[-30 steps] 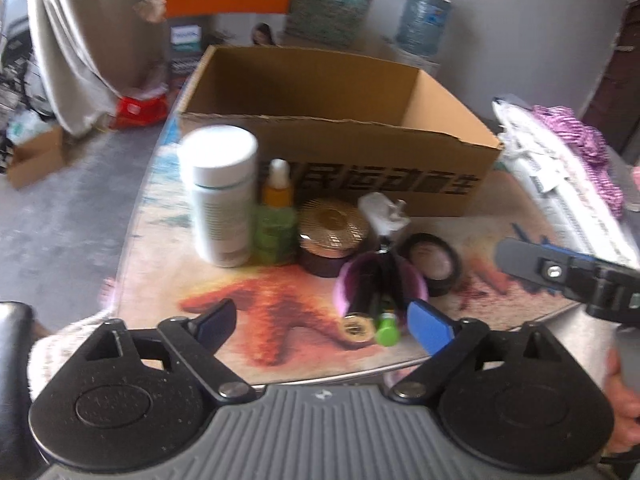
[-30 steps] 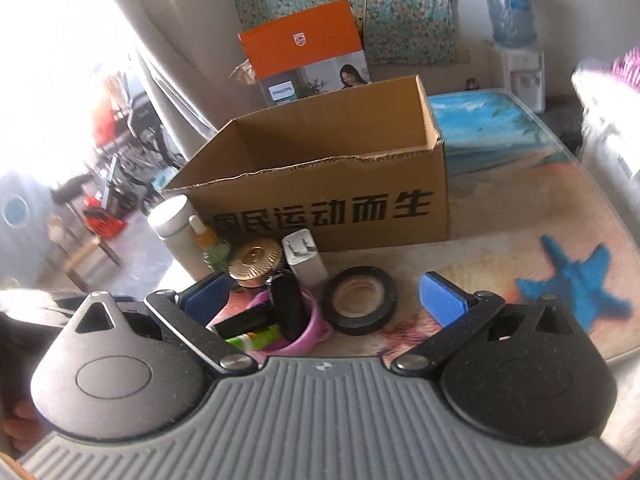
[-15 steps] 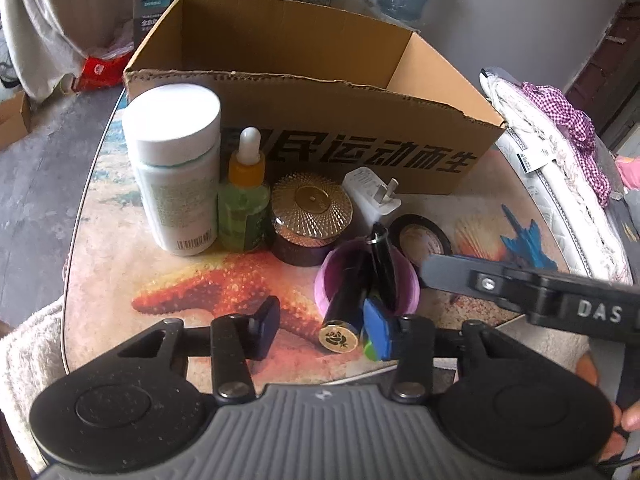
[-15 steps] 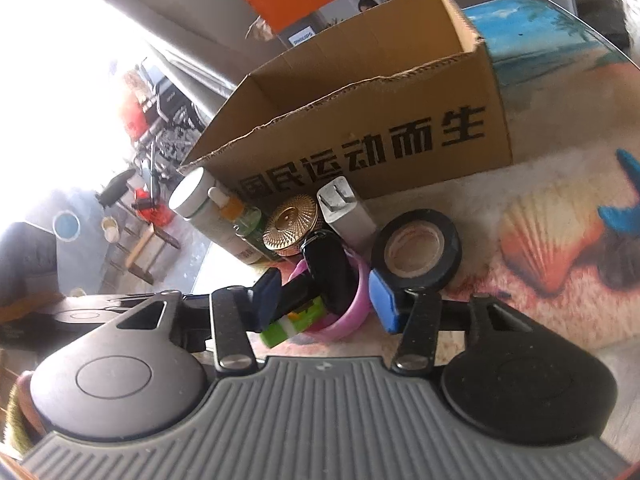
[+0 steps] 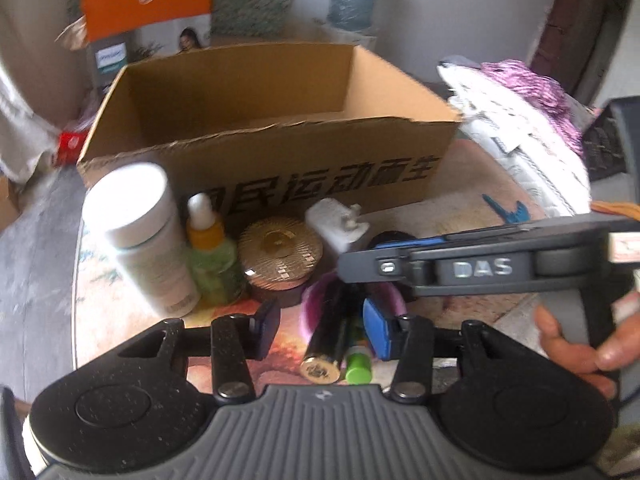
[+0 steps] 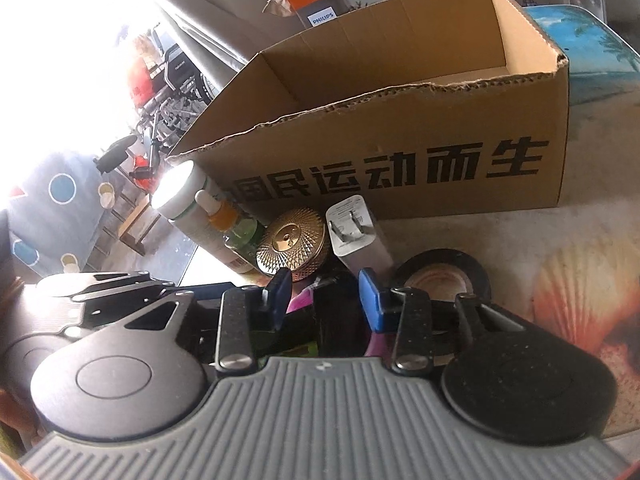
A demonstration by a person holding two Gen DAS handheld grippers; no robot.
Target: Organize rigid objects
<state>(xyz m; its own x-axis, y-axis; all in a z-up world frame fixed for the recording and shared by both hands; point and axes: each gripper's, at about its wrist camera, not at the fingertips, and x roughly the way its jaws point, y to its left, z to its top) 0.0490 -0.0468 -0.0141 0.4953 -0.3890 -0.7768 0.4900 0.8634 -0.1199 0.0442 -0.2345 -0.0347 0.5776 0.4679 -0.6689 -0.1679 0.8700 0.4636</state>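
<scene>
The left gripper (image 5: 322, 328) hangs low over the near table edge, its 2 fingers parted with nothing clamped. Between them lies the purple cup (image 5: 310, 312), tipped toward the camera, with a black tube (image 5: 326, 344) and a green-capped stick (image 5: 357, 368) poking out of its mouth. The right gripper (image 6: 325, 300) is also parted, straddling the black tube (image 6: 338, 320) from the other side; whether its pads touch it I cannot tell. Just beyond the cup stand a white bottle (image 5: 140, 240), a dropper bottle (image 5: 210, 256), a gold-lidded jar (image 5: 280, 256), a white charger (image 5: 336, 228) and a tape roll (image 6: 440, 280), all in front of the open cardboard box (image 5: 260, 152).
</scene>
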